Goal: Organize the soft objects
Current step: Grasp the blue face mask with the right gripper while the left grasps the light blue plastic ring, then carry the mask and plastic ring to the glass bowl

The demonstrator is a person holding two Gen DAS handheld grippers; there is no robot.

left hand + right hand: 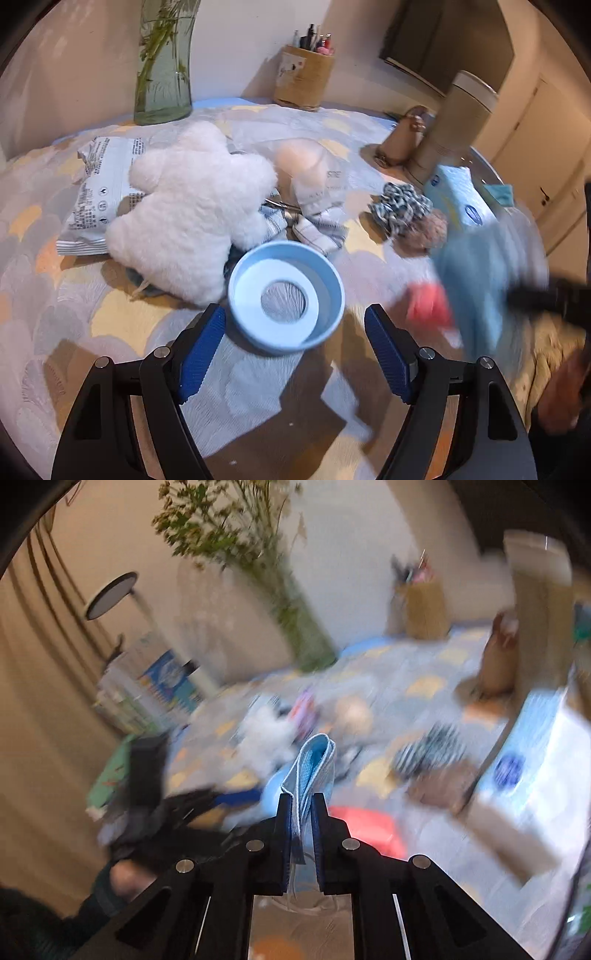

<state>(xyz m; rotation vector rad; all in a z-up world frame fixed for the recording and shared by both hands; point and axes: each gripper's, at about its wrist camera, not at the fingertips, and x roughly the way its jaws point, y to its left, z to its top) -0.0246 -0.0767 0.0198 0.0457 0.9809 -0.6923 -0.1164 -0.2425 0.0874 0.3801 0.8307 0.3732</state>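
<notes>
My left gripper (295,325) is open and empty, with a light blue bowl (286,295) between and just beyond its fingertips on the patterned tablecloth (55,288). A white fluffy plush (192,206) lies left of the bowl, over striped cloths (317,232). A patterned scrunchie (400,208) and a brown puff (428,230) lie to the right. My right gripper (301,801) is shut on a folded light blue cloth (314,768), held above the table; it shows blurred in the left wrist view (476,280). A red item (428,304) lies under it.
A glass vase with stems (164,66), a pen holder (304,77), a tall beige cylinder (458,122) and a small brown bottle (402,136) stand at the back. A blue-white tissue pack (458,195) lies at the right, a snack packet (99,192) at the left.
</notes>
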